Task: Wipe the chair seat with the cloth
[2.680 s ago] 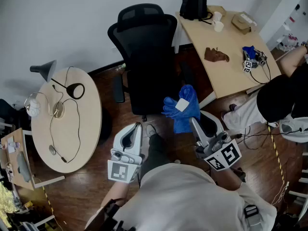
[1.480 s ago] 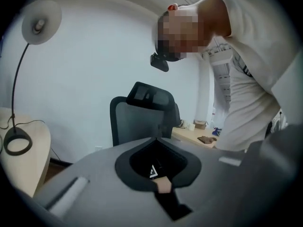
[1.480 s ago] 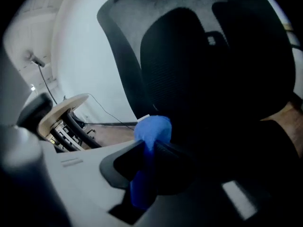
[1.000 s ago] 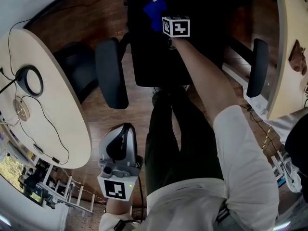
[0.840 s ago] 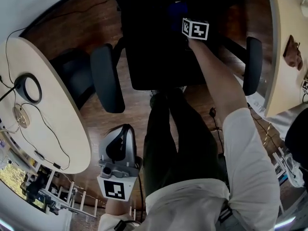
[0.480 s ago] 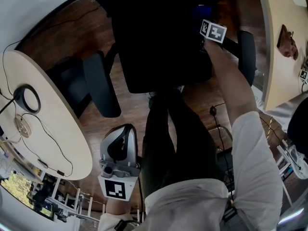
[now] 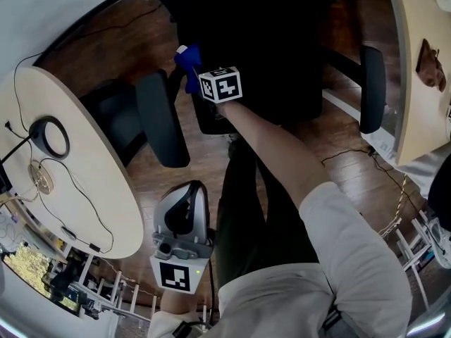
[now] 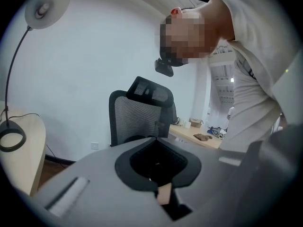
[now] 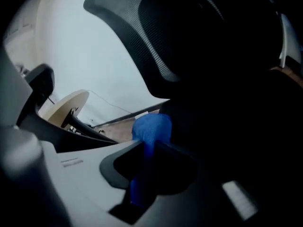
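The right gripper (image 7: 199,74), clamped on the blue cloth (image 7: 187,60), has swept from the chair seat's (image 7: 289,76) far right to its left edge, probably finishing one pass, though the black seat hides any dirt. The left gripper (image 7: 184,193), closed and empty, hangs near the round table (image 7: 77,174) over the wood floor (image 7: 106,44).

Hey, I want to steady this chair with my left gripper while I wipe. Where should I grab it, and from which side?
Probably the armrest nearest the left gripper, which is shut and empty. It is a long, narrow pad, so come from above with jaws across its width, toward its near end, clear of the right gripper holding the cloth.
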Motion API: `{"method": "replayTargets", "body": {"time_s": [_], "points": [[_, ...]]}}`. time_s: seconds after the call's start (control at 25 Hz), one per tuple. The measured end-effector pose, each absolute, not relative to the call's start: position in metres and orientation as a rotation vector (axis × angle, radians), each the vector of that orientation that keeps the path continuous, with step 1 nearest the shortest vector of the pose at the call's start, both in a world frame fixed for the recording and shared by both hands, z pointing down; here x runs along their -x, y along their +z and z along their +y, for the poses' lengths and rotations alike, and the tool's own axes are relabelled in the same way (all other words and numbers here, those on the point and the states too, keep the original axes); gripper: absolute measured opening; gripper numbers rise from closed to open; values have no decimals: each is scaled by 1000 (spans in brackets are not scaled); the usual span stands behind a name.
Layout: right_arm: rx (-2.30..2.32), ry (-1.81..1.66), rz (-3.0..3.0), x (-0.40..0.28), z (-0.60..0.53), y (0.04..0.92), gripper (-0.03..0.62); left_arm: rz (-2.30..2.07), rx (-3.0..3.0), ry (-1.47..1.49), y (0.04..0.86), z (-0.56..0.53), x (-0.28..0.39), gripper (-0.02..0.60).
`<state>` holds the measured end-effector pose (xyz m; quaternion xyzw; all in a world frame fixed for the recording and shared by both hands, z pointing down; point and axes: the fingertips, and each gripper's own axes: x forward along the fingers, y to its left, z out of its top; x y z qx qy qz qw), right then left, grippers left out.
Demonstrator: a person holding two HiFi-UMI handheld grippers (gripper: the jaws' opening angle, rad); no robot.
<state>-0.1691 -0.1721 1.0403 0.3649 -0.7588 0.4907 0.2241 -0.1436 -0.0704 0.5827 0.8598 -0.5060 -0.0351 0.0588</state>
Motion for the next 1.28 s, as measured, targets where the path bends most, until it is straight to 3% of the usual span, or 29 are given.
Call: {"method": "replayTargets", "body": {"time_s": [0.2,0.56,0.68,0.88,1.16,1.28], "points": [[-1086,1251,-2063,126,-185,1056,72,-1541,-2594,-84,591,-61,154,34],[-1554,1102,-1677,-197,-193,1061,71,-1481,-2630,-169,578,-63,126,34],[-1552,1104,-1619,-235,-181,1062,69,-1456,-2649,-171,578,-63,115,34],[-1533,1125,-1791,-173,-193,1032,69,-1448,-2654,-160,580,-61,111,34],[-1173,1326,-2118,69,-124,1014,69,-1482,-2634,-147,582,-54,118,34],[-1054,1367,-2091,134,-90,1041,69,-1499,-2629,-148,581,-54,121,34]]}}
